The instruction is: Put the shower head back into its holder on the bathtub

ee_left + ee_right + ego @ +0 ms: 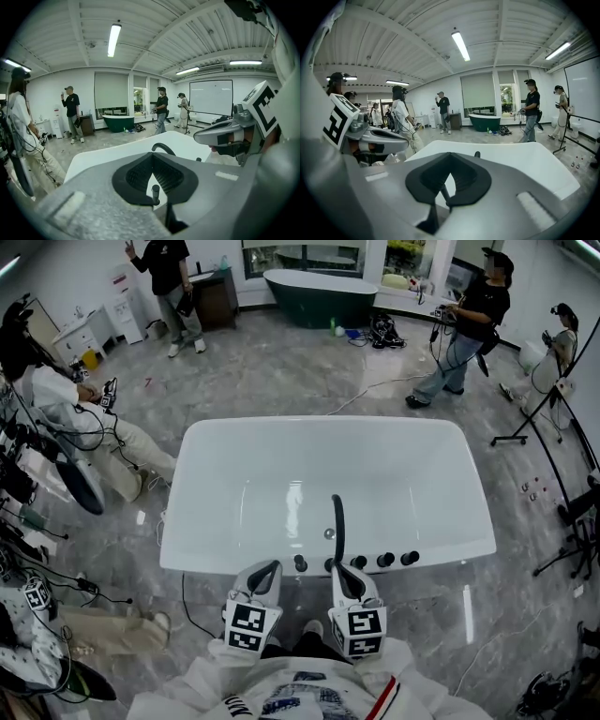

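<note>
Grey marble floor, white rectangular bathtub (234, 474): slim black rod-like shower head (440, 187) seems to stand at near rim, left gripper (273, 566) and right gripper (341, 569) both pressed together, empty; nudging it unopened could topple it into tub.

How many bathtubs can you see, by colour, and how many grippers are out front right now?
White bathtub: 1
Dark green bathtub: 1
Grippers: 2, the left gripper and the right gripper
Total: 4
</note>
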`<state>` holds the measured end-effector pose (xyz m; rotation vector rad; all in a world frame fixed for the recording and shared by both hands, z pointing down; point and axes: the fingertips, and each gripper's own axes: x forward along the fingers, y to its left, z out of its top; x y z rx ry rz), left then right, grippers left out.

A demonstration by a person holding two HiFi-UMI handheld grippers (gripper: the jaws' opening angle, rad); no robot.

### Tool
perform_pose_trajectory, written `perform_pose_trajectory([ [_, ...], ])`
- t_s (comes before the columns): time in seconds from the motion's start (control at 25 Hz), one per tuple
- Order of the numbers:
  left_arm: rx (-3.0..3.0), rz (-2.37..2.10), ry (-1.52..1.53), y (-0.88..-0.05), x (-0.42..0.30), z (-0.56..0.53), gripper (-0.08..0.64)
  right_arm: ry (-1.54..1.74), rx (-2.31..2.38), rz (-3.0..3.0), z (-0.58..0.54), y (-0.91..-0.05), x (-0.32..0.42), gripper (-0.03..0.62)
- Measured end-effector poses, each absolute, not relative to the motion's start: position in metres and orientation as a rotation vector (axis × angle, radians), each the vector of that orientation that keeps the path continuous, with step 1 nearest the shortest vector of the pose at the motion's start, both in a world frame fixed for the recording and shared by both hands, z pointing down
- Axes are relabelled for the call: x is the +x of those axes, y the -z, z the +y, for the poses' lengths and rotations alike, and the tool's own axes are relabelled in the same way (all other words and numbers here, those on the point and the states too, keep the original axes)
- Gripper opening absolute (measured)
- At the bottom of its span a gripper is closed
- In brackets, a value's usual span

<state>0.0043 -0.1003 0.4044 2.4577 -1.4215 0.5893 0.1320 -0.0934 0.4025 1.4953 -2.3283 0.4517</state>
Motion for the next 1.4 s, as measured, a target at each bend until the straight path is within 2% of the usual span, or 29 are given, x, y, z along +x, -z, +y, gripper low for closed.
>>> perform_pose_trajectory([
  [0.4,2.525,-1.387,-0.544,-0.391,-0.01,-0.06,0.001,-0.476,1.539,-2.289,-0.044,-0.402,0.113,0.005],
  [1.04,2.597,-1.282,-0.483,-0.382,-0.083,0.098,0.0,-0.463,1.662,-2.222,0.109,-0.389,0.032,0.005],
  [1.4,2.6,-1.24,-0.479,-0.385,-0.089,0.144,0.0,-0.466,1.687,-2.191,0.156,-0.388,0.026,0.005],
])
